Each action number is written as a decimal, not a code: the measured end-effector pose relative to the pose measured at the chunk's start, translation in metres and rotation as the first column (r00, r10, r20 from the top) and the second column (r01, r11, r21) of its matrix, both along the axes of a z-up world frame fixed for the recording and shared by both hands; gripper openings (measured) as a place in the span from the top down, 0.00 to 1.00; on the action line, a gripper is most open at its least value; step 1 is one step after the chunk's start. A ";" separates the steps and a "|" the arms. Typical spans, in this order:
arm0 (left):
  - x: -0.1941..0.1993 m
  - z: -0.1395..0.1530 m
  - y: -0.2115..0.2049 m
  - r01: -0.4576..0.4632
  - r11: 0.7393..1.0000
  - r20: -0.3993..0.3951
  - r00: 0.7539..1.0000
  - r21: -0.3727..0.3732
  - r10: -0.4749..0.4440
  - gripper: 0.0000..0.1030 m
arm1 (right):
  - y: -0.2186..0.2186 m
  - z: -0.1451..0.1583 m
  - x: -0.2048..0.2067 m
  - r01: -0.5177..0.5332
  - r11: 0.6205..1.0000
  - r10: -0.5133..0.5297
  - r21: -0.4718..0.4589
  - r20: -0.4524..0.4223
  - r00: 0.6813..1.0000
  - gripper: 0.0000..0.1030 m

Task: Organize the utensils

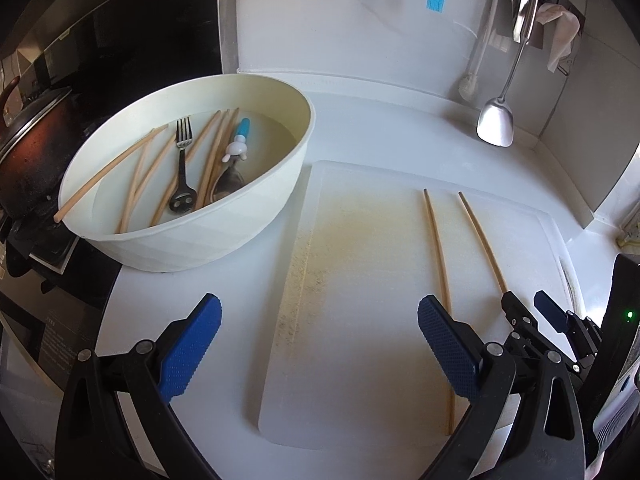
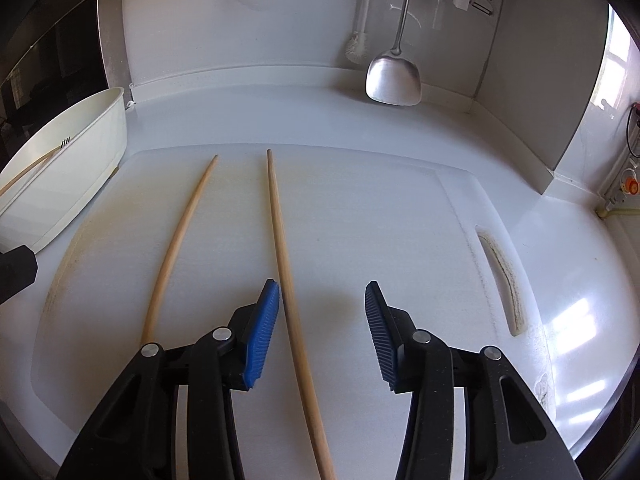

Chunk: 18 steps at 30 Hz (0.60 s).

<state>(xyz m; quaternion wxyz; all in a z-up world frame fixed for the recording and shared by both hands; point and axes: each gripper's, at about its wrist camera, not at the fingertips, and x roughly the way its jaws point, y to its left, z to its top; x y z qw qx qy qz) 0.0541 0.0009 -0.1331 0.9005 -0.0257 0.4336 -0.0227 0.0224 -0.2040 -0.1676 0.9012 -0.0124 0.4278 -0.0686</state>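
1. Right gripper gapes around a chopstick lying on the board, pads not pressing; left gripper empty, spread wide.
2. Second chopstick at nine o'clock.
3. Light, stiff, prone to roll: pinch mid-shaft.

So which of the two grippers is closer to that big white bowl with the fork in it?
Left. The left gripper hangs open just in front of the bowl, over the cutting board's near edge. The right gripper is farther off, straddling a chopstick.

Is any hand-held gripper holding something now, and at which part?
Nothing is held. The right hand-held gripper stands open around one chopstick on the cutting board; the pads do not press it. The left hand-held gripper is open, empty.
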 end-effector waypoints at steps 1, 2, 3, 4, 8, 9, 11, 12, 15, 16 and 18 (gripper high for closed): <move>0.001 -0.002 -0.004 0.007 1.000 -0.001 1.000 -0.001 -0.007 0.06 | -0.004 0.000 0.000 0.008 1.000 -0.008 0.002 0.000 1.000 0.58; 0.002 -0.003 -0.008 0.015 1.000 -0.002 1.000 -0.002 -0.015 0.06 | -0.008 0.000 0.001 0.012 1.000 -0.012 0.007 0.000 1.000 0.58; 0.003 -0.005 -0.012 0.025 1.000 -0.002 1.000 -0.003 -0.025 0.06 | -0.011 0.000 0.001 0.018 1.000 -0.018 0.008 0.000 1.000 0.58; 0.005 -0.007 -0.017 0.034 0.999 -0.003 0.999 -0.003 -0.034 0.06 | -0.014 -0.001 0.000 0.021 1.000 -0.021 0.010 0.001 1.000 0.58; 0.010 -0.016 -0.034 0.063 0.998 -0.009 0.998 -0.004 -0.063 0.06 | -0.022 -0.001 -0.001 0.030 0.999 -0.030 0.017 0.004 1.000 0.58; 0.012 -0.018 -0.038 0.068 0.998 -0.012 0.998 -0.005 -0.068 0.06 | -0.023 -0.001 -0.001 0.027 0.999 -0.027 0.025 0.003 1.000 0.58; 0.015 -0.023 -0.045 0.080 0.997 -0.015 0.997 -0.002 -0.080 0.06 | -0.024 -0.002 -0.002 0.024 0.999 -0.024 0.024 0.003 1.000 0.58; 0.017 -0.025 -0.049 0.087 0.996 -0.018 0.996 0.002 -0.087 0.06 | -0.025 -0.002 -0.002 0.023 0.999 -0.023 0.024 0.004 1.000 0.58; 0.022 -0.029 -0.058 0.100 0.995 -0.020 0.995 0.017 -0.100 0.06 | -0.025 -0.001 -0.002 0.027 0.999 -0.027 0.025 0.004 1.000 0.58; 0.024 -0.031 -0.060 0.102 0.995 -0.022 0.995 0.022 -0.101 0.06 | -0.027 -0.001 -0.003 0.030 0.999 -0.030 0.027 0.004 1.000 0.58; 0.028 -0.034 -0.062 0.102 0.994 -0.031 0.994 0.027 -0.101 0.06 | -0.031 -0.002 -0.003 0.038 0.999 -0.038 0.038 0.004 0.999 0.58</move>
